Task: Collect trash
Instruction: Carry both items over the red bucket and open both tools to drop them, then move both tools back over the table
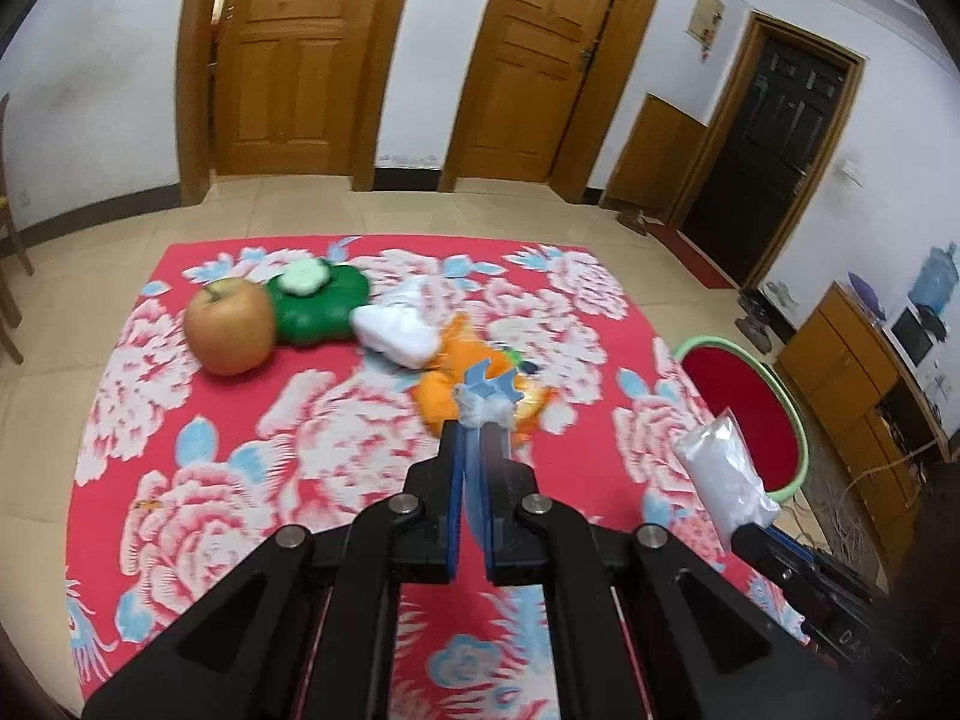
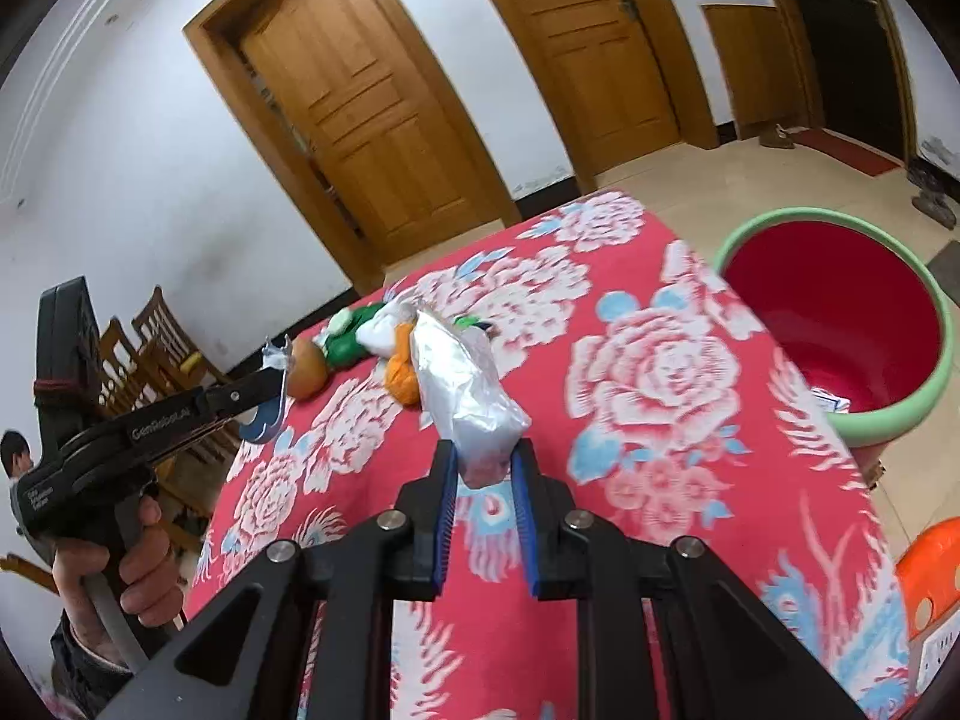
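Two grippers are in view, the left gripper [image 1: 480, 414] and the right gripper [image 2: 486, 468], each with two fingers. On the flowered table [image 1: 336, 438] lies one apple [image 1: 229, 325] at ten o'clock, one green flower-shaped toy [image 1: 318, 306] beside it with one pale disc [image 1: 306, 277] on top, one crumpled white tissue [image 1: 399, 330] near twelve o'clock, and one orange soft thing [image 1: 444, 387], too blurred to name surely. One clear plastic bag [image 2: 462, 384] sits between the right fingers; one small clear scrap [image 1: 483, 411] sits at the left tips. One red bin [image 2: 840, 324] stands at two o'clock. Behind are two wooden doors [image 1: 282, 54] and one dark door [image 1: 774, 144].
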The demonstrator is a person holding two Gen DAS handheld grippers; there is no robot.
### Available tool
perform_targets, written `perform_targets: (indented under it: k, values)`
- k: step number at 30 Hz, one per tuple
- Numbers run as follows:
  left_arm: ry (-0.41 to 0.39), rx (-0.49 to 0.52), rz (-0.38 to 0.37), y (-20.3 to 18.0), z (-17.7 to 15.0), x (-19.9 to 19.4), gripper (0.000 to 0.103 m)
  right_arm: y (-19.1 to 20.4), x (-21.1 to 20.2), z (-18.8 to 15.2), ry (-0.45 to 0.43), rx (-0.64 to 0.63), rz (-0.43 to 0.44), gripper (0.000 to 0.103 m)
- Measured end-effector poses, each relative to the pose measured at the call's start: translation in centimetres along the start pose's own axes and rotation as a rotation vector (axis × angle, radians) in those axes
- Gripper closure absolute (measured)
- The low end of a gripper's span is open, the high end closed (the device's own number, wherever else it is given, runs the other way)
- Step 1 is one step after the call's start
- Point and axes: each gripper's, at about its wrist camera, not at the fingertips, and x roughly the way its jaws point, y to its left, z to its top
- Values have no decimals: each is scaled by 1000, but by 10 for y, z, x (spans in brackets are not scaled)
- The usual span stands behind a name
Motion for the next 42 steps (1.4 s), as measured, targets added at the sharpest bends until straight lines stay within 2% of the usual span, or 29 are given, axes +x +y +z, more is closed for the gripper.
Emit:
perform_targets:
  k: [8, 14, 30, 38, 40, 42]
  values:
    - [34, 60, -68, -57, 6, 15, 100, -46, -24, 10, -48, 91, -30, 83]
    - [70, 111, -109, -102, 13, 43, 100, -88, -37, 21, -79, 170, -83, 82]
    - [171, 252, -203, -219, 17, 134, 100, -197, -34, 32, -93, 385, -263, 81]
    - [180, 298, -240, -251, 17, 168, 100, -223, -34, 40, -102, 425, -298, 78]
    - [178, 312, -253, -257, 18, 171, 94, -225, -35, 43, -104, 428, -299, 74]
    - [171, 315, -238, -260, 20, 173, 70, -227, -37, 45, -110, 433, -296, 70]
